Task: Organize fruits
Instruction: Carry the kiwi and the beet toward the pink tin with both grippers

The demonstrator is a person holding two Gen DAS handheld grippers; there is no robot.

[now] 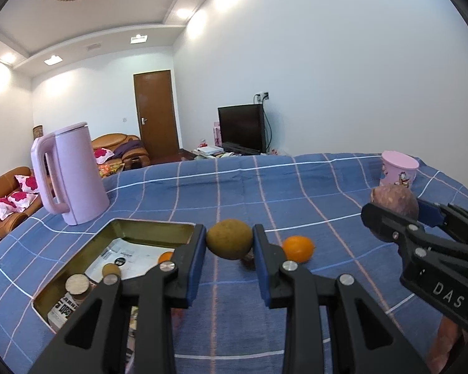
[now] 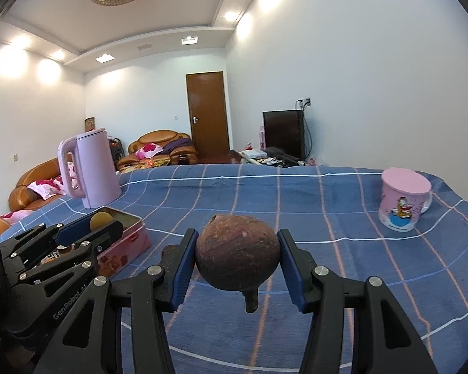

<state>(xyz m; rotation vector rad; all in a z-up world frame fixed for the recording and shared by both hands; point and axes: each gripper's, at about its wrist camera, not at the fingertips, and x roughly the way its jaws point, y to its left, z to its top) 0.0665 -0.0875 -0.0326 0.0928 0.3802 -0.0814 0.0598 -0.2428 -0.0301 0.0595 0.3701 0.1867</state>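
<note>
Left hand-held gripper (image 1: 229,240) clamps a brownish-green fruit (image 1: 229,239) above the blue checked tabletop (image 1: 296,193), beside the open tin (image 1: 153,227). Only the left view shows the orange (image 1: 298,248). Right hand-held gripper (image 2: 237,255) grips a dark purple fruit (image 2: 237,255).

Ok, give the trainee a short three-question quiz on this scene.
1. True or false: the left gripper is shut on the small yellow-brown fruit.
2. What does the right gripper hold? A) the orange B) the dark brown fruit C) the pink mug
3. Fill in: the orange on the cloth lies outside the ____.

Key: 1 true; 2 B; 3 tin.
</note>
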